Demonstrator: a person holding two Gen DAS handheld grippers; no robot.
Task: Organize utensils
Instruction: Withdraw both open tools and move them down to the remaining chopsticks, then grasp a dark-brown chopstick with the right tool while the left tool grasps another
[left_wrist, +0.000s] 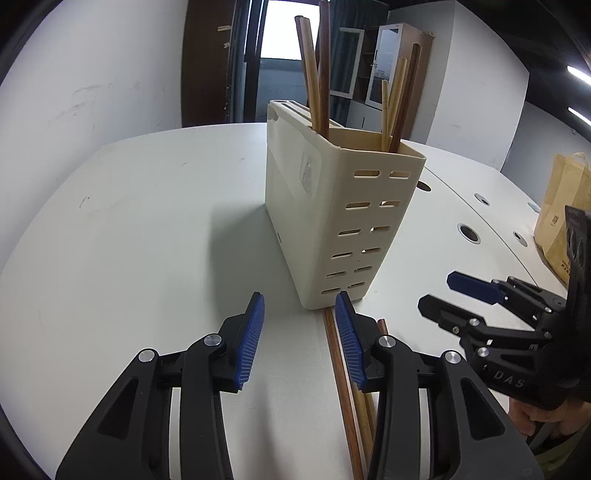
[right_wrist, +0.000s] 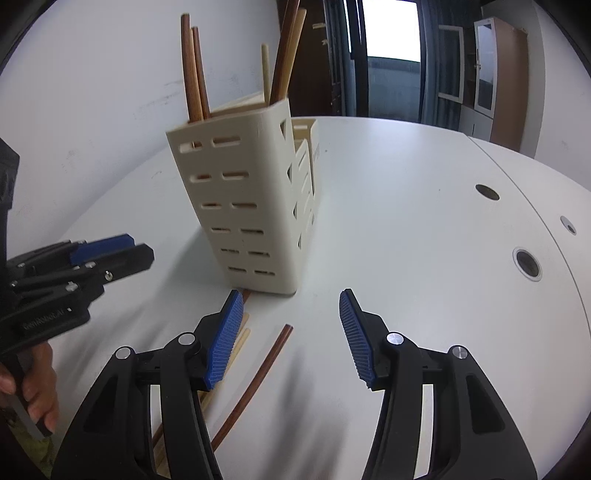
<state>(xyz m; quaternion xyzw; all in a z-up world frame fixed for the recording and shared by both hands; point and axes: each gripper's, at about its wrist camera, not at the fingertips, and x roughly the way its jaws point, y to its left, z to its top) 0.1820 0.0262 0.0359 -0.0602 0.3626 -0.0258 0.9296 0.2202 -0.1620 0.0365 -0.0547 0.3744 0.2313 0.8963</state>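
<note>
Right tool (right_wrist: 290, 332) open, empty, above chopsticks (right_wrist: 258, 380) beside cream holder (right_wrist: 243, 206)

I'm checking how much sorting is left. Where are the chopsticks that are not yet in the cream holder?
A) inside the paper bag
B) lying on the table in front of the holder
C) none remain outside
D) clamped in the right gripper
B: several loose chopsticks lie flat on the white table just before the cream holder; the right gripper is open and empty.

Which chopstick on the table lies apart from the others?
The dark brown chopstick between the right gripper's jaws; the rest lie bunched under the left jaw.
</note>
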